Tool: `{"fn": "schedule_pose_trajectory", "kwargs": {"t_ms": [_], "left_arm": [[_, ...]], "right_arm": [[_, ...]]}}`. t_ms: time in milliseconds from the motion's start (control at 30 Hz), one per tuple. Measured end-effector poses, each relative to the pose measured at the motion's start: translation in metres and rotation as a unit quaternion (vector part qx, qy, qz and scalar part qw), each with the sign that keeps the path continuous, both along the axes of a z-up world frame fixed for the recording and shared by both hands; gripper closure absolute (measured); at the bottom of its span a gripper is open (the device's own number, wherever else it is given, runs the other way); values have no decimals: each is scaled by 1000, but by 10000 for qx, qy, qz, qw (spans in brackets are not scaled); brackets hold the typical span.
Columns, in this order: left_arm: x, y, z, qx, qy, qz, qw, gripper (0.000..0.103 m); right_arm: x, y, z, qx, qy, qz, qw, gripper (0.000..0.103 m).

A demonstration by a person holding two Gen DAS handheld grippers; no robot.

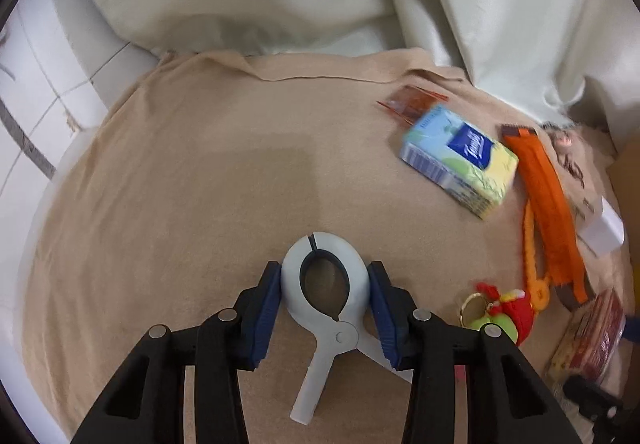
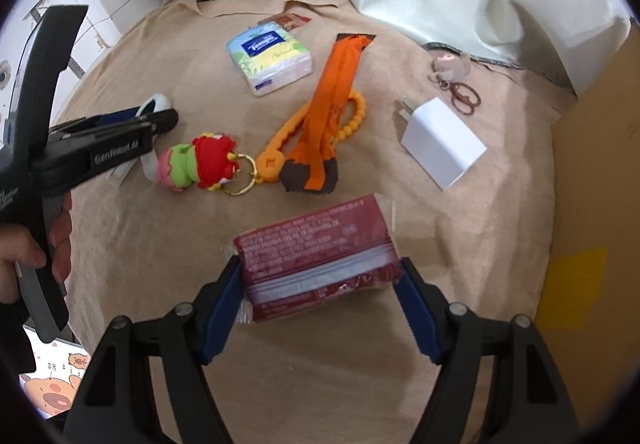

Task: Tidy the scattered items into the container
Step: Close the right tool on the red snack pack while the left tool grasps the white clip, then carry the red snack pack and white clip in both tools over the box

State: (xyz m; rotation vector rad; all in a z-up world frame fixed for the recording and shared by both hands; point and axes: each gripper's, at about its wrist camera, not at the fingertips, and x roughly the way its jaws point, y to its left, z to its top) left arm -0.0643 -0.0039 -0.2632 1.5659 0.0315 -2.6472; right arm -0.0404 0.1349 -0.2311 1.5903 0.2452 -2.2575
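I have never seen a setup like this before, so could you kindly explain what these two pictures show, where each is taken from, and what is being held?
There is no robot: a person holds a two-finger gripper in each hand, each with a fisheye camera looking along its fingers.

The left camera shows the left gripper with its blue pads against a grey plastic clamp on a beige cloth.

The right camera shows the right gripper around a dark red packet. Beyond it lie a tissue pack, an orange wrapper, a plush keychain, a white charger and a cardboard box, probably the container.
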Motion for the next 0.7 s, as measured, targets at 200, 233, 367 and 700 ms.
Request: {"fn": "schedule_pose_trajectory", "kwargs": {"t_ms": [200, 233, 367, 700], "left_arm": [[-14, -24, 0, 216, -66, 4, 9997, 59], [-13, -26, 2, 241, -79, 21, 9997, 59], [-7, -30, 19, 330, -33, 40, 9994, 59], [14, -29, 99, 340, 245, 48, 9991, 59]], "right_arm": [[-3, 1, 12, -107, 158, -64, 9998, 26], [-3, 1, 16, -140, 199, -81, 9997, 27], [0, 10, 38, -285, 346, -133, 9989, 27], [8, 31, 111, -607, 923, -185, 9937, 27]]}}
